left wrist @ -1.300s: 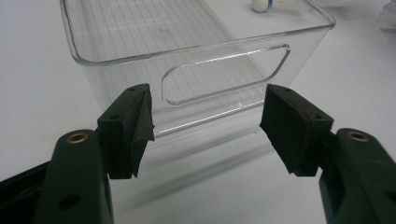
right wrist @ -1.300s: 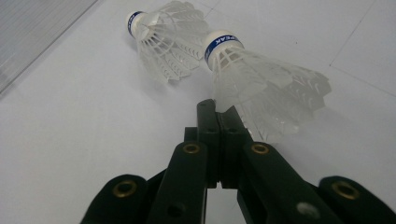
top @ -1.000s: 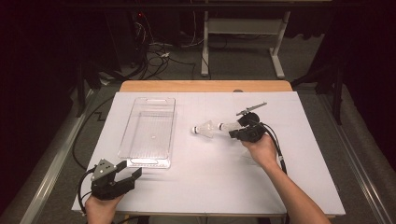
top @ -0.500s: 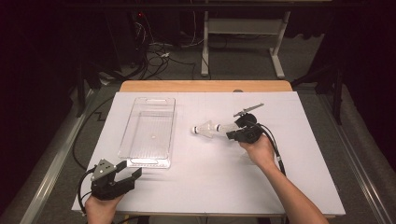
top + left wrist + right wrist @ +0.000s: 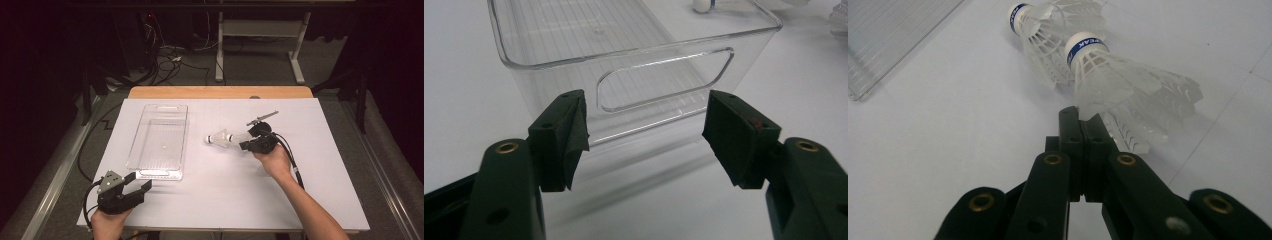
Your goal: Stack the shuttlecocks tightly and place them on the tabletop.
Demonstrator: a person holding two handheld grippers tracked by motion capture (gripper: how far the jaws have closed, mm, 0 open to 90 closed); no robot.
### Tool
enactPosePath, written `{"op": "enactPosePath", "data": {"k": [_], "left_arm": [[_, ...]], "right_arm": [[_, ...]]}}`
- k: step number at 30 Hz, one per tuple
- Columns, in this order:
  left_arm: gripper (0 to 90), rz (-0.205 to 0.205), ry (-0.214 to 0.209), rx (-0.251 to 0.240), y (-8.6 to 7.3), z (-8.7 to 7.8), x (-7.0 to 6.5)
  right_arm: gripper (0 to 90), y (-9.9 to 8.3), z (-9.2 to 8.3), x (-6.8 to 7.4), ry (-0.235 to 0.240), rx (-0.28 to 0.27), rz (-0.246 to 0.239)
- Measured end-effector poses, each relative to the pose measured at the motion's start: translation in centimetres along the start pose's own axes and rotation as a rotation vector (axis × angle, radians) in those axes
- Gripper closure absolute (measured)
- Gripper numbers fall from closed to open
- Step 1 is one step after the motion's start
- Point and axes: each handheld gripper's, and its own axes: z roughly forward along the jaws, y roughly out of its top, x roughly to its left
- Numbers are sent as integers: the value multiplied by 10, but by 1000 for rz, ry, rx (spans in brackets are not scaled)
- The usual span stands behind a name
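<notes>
Left of shuttlecocks (image 5: 223, 139), clear tray (image 5: 159, 141)

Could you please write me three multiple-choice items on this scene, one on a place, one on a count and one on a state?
1. Where does the clear plastic bin lie on the table?
A. At the table's right edge
B. Left of the shuttlecocks
C. On top of the shuttlecocks

2. How many shuttlecocks lie near the right gripper?
A. Two
B. Four
C. None

3. How do the jaws of the left gripper stand?
A. Clamped on the bin's wall
B. Shut with nothing between them
C. Open, facing the bin's handle slot

Answers: 1 B, since the high view shows the bin left of the shuttlecocks. 2 A, since the right gripper view shows two white corks with blue bands. 3 C, since the left gripper view shows a wide gap between the pads, short of the bin.
</notes>
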Motion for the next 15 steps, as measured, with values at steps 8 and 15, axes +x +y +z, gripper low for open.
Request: {"op": "enactPosePath", "data": {"k": [8, 15], "left_arm": [[348, 1, -1, 1, 0, 0, 0], [348, 1, 0, -1, 0, 0, 0]], "right_arm": [[900, 3, 3, 3, 5, 8, -5], [900, 5, 5, 5, 9, 9, -13]]}}
